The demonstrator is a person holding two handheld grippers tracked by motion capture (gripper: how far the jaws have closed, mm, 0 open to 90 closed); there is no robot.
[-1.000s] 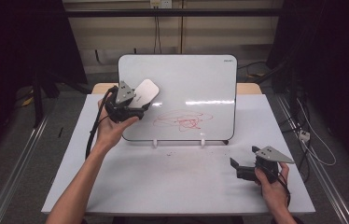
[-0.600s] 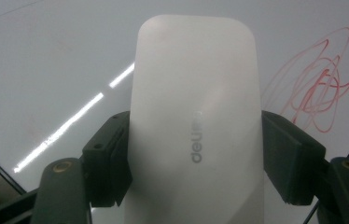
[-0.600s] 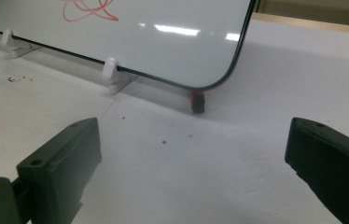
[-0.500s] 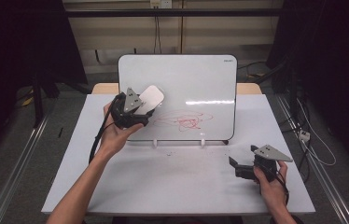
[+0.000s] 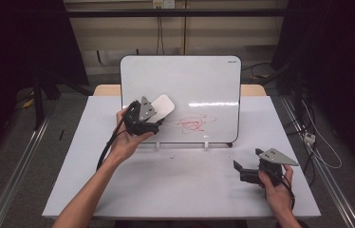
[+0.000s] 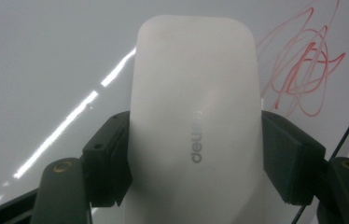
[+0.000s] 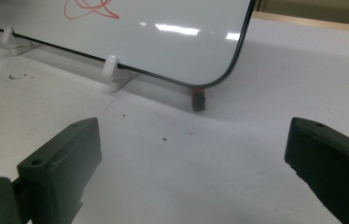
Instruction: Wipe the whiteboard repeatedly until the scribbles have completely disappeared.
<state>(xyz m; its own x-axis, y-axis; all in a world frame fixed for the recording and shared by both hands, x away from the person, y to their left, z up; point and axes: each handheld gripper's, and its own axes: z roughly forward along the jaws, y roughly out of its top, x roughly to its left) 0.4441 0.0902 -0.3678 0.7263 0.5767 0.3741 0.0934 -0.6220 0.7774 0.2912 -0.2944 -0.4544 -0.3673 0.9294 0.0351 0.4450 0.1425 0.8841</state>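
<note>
A white board stands upright on small white feet at the back of the table, with a red scribble low on its face. My left gripper is shut on a white rounded eraser, held against the board just left of the scribble. In the left gripper view the eraser sits clamped between both pads, and the scribble lies to its upper right. My right gripper rests on the table at the front right, open, with nothing between its jaws.
The white table carries a few dark specks in front of the board. A small red and dark object sits under the board's lower right corner. Board feet stand ahead of the right gripper. Dark curtains and cables surround the table.
My left gripper has carried the eraser right and down across the board, closer to the red scribble. The right gripper has stayed where it was.
</note>
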